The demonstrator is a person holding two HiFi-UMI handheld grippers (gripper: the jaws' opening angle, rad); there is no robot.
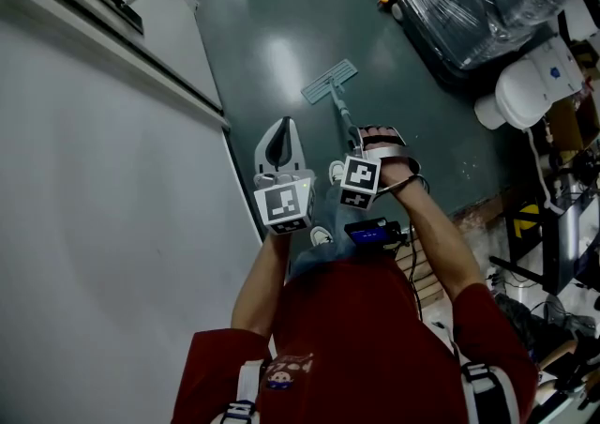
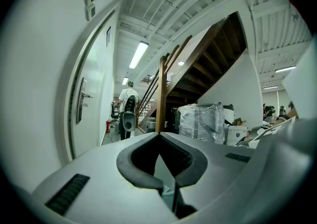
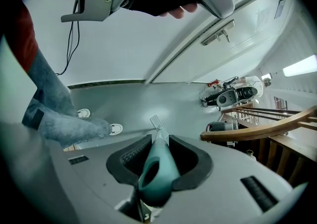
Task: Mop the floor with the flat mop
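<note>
Broadly, the dark green floor [image 1: 281, 47] runs as a lane between a white wall [image 1: 94, 225], with a door [image 1: 141, 47] in it, on the person's left and a plastic-wrapped load [image 1: 487, 0] on the right. That open strip is probably why the flat mop [image 1: 330, 82] is aimed straight down it. Its rectangular pad lies flat on the floor well ahead of the person, and the handle [image 1: 343, 117] slopes back and up to the right gripper [image 1: 360, 143]. That slant looks suited to pushing the pad forward while keeping its whole face down. In the right gripper view the right gripper [image 3: 159, 141] is clamped on the teal grip at the handle's upper end [image 3: 154, 171], the jaw pads pressing it from both sides. The pad [image 3: 155, 121] shows small beyond it on the floor. The left gripper [image 1: 284, 124] hangs just beside the right one and points forward. Its own view shows the left gripper [image 2: 159, 136] with its jaws drawn together and nothing between them, so it seems to be waiting rather than sharing the load. As for writing, I can read none. The marker cubes [image 1: 284, 204] [image 1: 359, 181] carry only black-and-white square patterns, and a small blue-lit device [image 1: 370, 233] at the person's waist is too blurred to read.
</note>
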